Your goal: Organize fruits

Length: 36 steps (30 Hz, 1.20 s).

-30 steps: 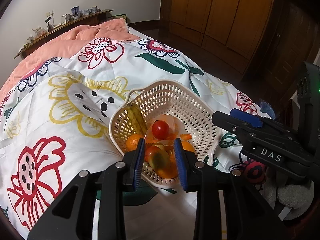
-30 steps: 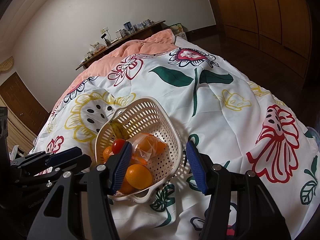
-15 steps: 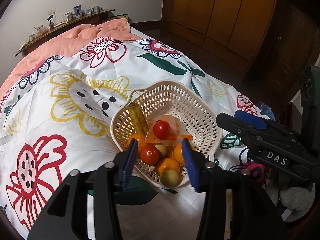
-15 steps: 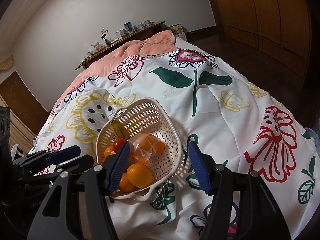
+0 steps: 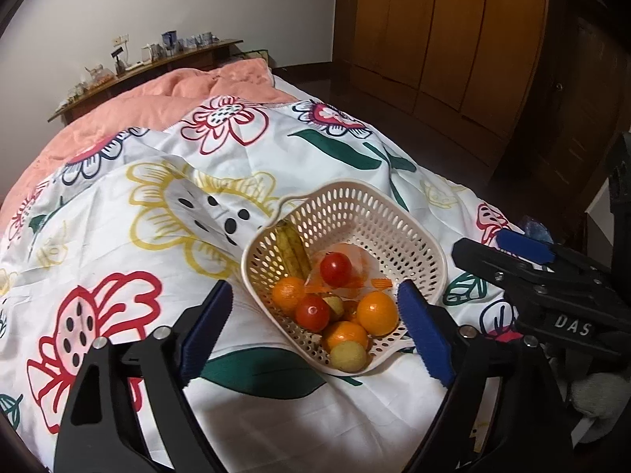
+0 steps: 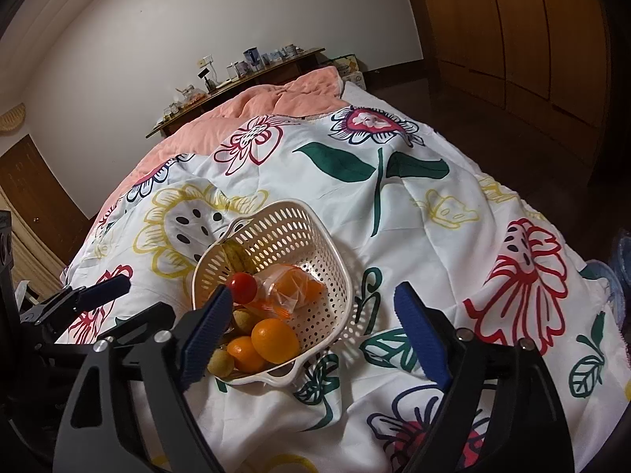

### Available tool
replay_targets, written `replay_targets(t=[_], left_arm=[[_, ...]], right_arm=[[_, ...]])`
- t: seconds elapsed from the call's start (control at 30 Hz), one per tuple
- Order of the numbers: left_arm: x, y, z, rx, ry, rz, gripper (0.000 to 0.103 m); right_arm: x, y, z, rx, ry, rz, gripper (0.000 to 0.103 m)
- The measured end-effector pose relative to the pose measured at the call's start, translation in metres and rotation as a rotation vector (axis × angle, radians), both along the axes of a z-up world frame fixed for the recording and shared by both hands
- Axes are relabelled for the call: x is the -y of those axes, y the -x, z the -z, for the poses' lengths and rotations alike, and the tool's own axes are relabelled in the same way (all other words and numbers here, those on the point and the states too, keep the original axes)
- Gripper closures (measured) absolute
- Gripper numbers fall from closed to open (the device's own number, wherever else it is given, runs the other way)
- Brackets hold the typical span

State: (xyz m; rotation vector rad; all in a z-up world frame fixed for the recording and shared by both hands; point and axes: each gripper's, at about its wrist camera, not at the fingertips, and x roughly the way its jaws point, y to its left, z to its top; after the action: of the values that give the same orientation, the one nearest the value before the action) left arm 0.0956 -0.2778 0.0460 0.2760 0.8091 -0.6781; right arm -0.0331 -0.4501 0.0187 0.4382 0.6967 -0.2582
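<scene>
A cream perforated basket [image 5: 378, 213] sits on the flowered bedspread [image 5: 130, 205]. It holds oranges [image 5: 377, 312], two red tomatoes [image 5: 335, 269], small yellow-green fruits [image 5: 348, 356], a banana [image 5: 291, 247] and a clear bag of orange fruit [image 6: 290, 287]. My left gripper [image 5: 315, 335] is open and empty, just in front of the basket's near rim. My right gripper [image 6: 311, 335] is open and empty, above the basket's [image 6: 284, 232] right front corner; it also shows in the left wrist view [image 5: 524, 264].
A pink blanket [image 5: 165, 94] covers the bed's far end. A wooden shelf with small items [image 5: 157, 63] runs along the white wall. Wooden wardrobe doors [image 5: 445, 35] stand to the right, across dark floor. The bed's near edge lies under both grippers.
My left gripper has opened wide and let go of a yellow-green fruit, which now lies in the basket's near end. It has pulled back. The right gripper has barely moved.
</scene>
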Motion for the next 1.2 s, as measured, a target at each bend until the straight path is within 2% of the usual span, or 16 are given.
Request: replay_targets(t=[0.1, 0.2, 0.33, 0.63, 0.83, 0.97, 1.2], left_arm=[[-0.003, 0.003, -0.003, 0.025, 0.005, -0.016, 0.006], [-0.006, 0.007, -0.005, 0.050, -0.003, -0.027, 0.006], [-0.011, 0.015, -0.007, 0.086, -0.019, -0.037, 0.006], [-0.028, 0.032, -0.012, 0.171, -0.069, -0.093, 0.006], [-0.039, 0.044, -0.019, 0.229, -0.086, -0.126, 0.005], [-0.043, 0.046, -0.019, 0.238, -0.105, -0.142, 0.003], [-0.046, 0.055, -0.019, 0.251, -0.122, -0.150, 0.003]], right_arm=[[0.000, 0.006, -0.003, 0.007, 0.012, 0.016, 0.010], [0.000, 0.009, -0.003, -0.006, 0.017, 0.013, 0.005], [-0.002, 0.011, 0.005, -0.080, 0.033, -0.011, 0.005], [-0.036, 0.023, 0.014, -0.145, 0.154, -0.100, 0.005], [-0.066, 0.024, 0.020, -0.149, 0.160, -0.181, 0.005], [-0.082, 0.026, 0.022, -0.150, 0.170, -0.222, 0.005], [-0.085, 0.033, 0.022, -0.134, 0.163, -0.225, 0.005]])
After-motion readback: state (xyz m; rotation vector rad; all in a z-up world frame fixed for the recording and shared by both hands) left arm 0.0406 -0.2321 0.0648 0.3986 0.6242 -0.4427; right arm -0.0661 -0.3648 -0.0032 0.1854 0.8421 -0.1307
